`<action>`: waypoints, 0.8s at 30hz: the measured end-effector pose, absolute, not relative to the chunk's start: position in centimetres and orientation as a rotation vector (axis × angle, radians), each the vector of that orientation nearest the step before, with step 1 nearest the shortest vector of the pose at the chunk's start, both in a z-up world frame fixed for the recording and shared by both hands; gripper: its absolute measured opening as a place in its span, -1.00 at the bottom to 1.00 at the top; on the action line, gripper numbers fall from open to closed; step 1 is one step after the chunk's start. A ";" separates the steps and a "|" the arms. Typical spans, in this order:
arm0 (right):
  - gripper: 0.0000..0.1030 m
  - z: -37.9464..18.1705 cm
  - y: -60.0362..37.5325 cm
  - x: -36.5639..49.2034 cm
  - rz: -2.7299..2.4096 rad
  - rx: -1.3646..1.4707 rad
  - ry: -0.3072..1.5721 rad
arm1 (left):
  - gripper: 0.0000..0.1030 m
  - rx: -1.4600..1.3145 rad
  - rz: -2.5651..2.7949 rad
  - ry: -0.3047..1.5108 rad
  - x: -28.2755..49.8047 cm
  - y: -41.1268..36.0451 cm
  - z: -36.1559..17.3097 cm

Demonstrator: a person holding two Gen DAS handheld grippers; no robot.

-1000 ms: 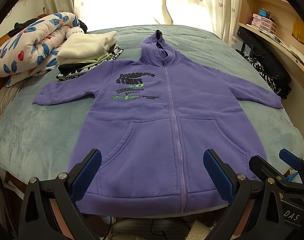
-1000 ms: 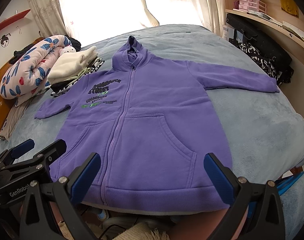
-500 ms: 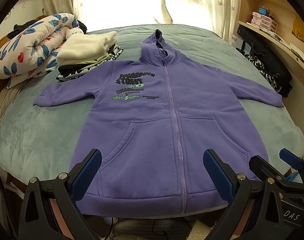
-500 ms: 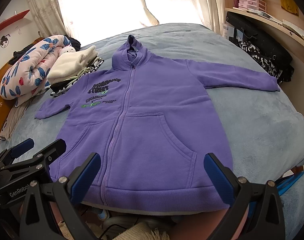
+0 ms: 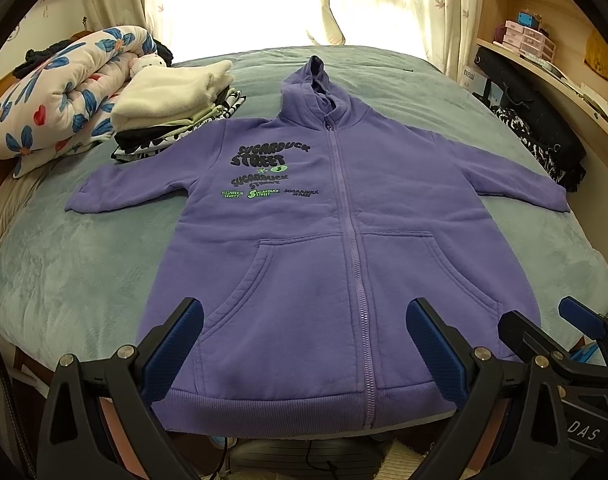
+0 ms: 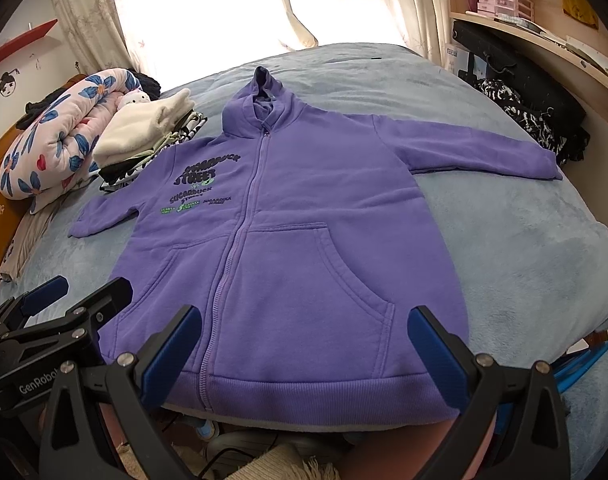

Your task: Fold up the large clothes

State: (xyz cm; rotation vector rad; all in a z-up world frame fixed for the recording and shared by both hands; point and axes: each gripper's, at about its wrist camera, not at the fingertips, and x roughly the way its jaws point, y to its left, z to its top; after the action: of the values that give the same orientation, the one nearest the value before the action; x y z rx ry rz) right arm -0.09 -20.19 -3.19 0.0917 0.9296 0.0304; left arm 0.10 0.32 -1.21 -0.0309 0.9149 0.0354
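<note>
I see hoodie (image 5: 304, 280) flat, hem end hidden | my left claw (image 5: 304, 344) wide apart, empty | my right claw (image 6: 304, 348) same | wall sticker at 10 only in right view

Both tongs are black frames with silver screws and blue ribbed pads (image 5: 171, 344). The left tongs (image 6: 75, 300) read "GenRobo". The right tongs (image 5: 544, 332) show "DAS", perhaps partial.

The hoodie (image 5: 344, 248) is lying flat on the bed (image 5: 75, 276), hood pointing to 12 o'clock, hem at 6. A clothes stack (image 5: 171, 116) is sitting at 10 o'clock beside its sleeve, with a rolled quilt (image 5: 55, 92) lying further toward 9.
</note>
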 end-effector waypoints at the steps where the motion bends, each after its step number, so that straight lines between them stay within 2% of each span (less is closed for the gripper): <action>1: 1.00 -3.3 -20.0 -0.2 0.030 0.091 0.930 | 0.94 -0.030 0.036 0.916 0.2 0.3 -1.2; 24: 1.00 -2.6 -20.3 2.1 0.028 0.065 0.944 | 0.94 -0.004 0.092 0.896 1.6 0.5 -1.4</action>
State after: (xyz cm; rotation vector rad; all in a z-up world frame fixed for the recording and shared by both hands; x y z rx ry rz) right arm 2.10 -20.25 -2.65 0.0653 0.9442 0.0278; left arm 1.62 0.52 -1.40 -0.0037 0.8958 0.0920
